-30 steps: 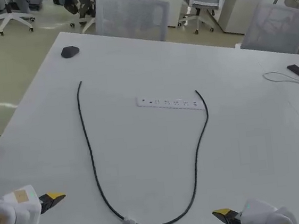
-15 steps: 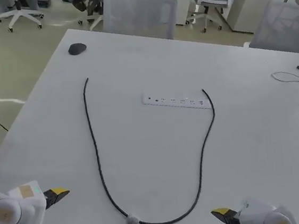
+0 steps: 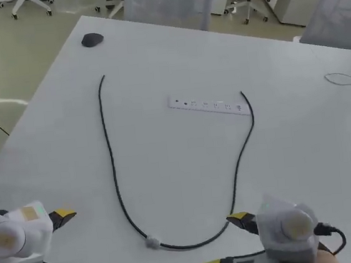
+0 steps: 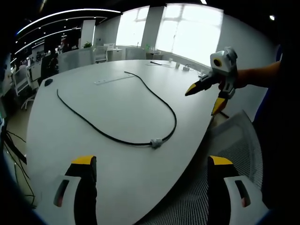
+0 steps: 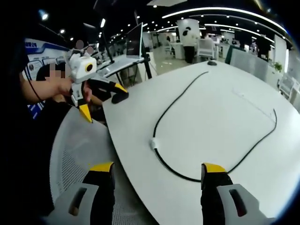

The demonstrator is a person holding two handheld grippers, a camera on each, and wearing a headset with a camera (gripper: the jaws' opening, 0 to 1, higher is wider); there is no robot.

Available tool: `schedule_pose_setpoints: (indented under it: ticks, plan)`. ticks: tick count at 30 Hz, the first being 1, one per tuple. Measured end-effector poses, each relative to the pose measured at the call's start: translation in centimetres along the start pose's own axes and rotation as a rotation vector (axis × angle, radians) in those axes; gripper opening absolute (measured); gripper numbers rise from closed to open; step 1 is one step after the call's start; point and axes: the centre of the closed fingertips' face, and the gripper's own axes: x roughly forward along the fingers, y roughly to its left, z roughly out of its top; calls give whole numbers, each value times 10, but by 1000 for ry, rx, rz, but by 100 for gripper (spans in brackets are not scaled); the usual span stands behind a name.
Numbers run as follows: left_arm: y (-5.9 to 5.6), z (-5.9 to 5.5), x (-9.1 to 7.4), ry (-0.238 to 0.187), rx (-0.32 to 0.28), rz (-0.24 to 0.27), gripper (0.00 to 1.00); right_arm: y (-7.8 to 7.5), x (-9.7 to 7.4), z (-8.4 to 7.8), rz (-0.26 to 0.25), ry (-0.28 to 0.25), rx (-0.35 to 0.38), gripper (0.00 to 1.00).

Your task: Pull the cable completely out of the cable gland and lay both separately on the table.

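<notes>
White table [image 3: 303, 155] bears cable [image 3: 112, 169] threaded through blurry gland [image 3: 152, 241]; left gripper [image 4: 152, 160] and right gripper [image 5: 157, 167] jaws gape empty.

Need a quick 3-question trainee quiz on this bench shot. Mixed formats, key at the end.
1. True or false: the gland is already off the cable.
2. What lies inside the cable's U? A) power strip B) cup C) laptop
3. Fill in: left tongs and right tongs both stand ___, holding nothing.
Key: 1 false, it sits on the bend nearest the person; 2 A; 3 open.
</notes>
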Motion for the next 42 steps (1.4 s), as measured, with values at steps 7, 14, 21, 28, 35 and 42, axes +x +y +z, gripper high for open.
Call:
schedule_pose_setpoints:
  ticks: [7, 14, 21, 28, 35, 42]
  plan:
    - [-2, -4, 7, 4, -4, -6, 98, 4, 23, 7, 38, 53, -38, 67]
    - [-2, -7, 9, 4, -13, -7, 98, -2, 42, 10, 49, 100, -69, 59]
    - [-5, -9, 9, 17, -5, -20, 97, -9, 63, 8, 54, 157, -73, 48]
    - [-3, -13, 10, 17, -13, -21, 97, -5, 83, 10, 83, 188, -97, 43]
    - [-2, -16, 14, 15, -21, -26, 96, -1, 103, 7, 105, 233, -95, 38]
    - [-1, -19, 16, 22, -23, -33, 94, 0, 119, 0, 126, 274, -111, 33]
